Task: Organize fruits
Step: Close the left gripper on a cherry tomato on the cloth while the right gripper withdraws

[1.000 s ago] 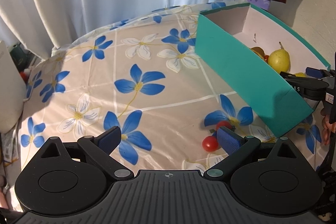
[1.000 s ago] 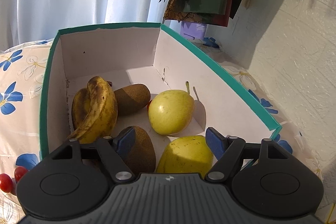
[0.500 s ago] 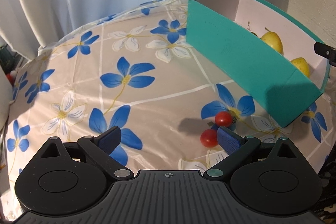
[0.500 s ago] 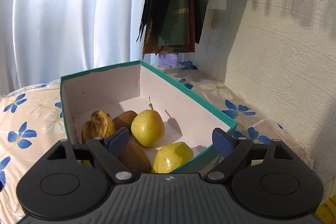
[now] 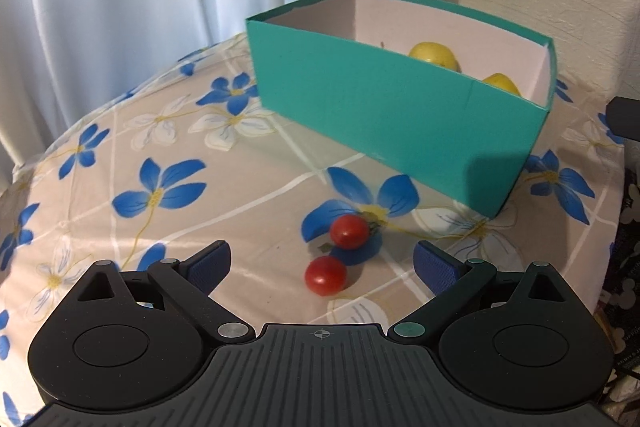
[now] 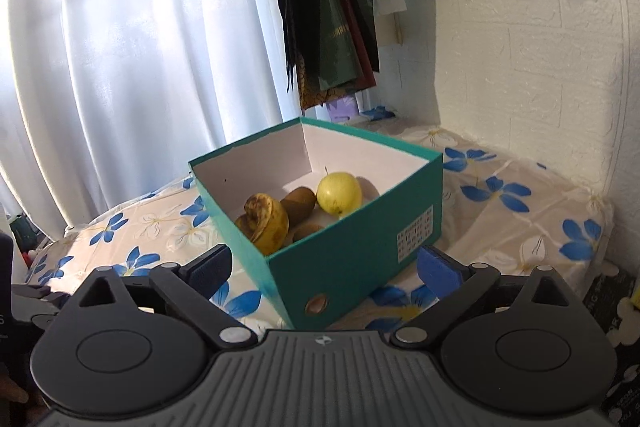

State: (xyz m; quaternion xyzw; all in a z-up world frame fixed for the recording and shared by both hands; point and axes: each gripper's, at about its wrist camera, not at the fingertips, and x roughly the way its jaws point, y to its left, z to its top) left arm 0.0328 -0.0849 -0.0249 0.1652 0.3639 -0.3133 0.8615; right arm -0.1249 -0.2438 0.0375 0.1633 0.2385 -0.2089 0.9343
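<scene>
**Two tomatoes lying outside the box, both grippers spread apart**

Seeing nearest, in the left wrist view, the left gripper with its two blue pads wide apart, holding nothing. Lying between and just beyond the pads: two red tomatoes, the near tomato and the far tomato, close together on the flowered tablecloth, near the teal box but outside it. Showing over the box wall: only the tops of two yellow pears, the lower parts hidden.

Seeing in the right wrist view the right gripper, also spread apart and holding nothing, hovering before the short end of the box. Running away from this camera toward the curtain: the long axis of the box. Counting inside: one pear with stem pointing up, spotted bananas of unclear number, and two kiwis, one kiwi behind and one front kiwi half hidden by the wall. Hiding the second pear here: the near wall. Hanging farthest, by the white wall: dark bags.
</scene>
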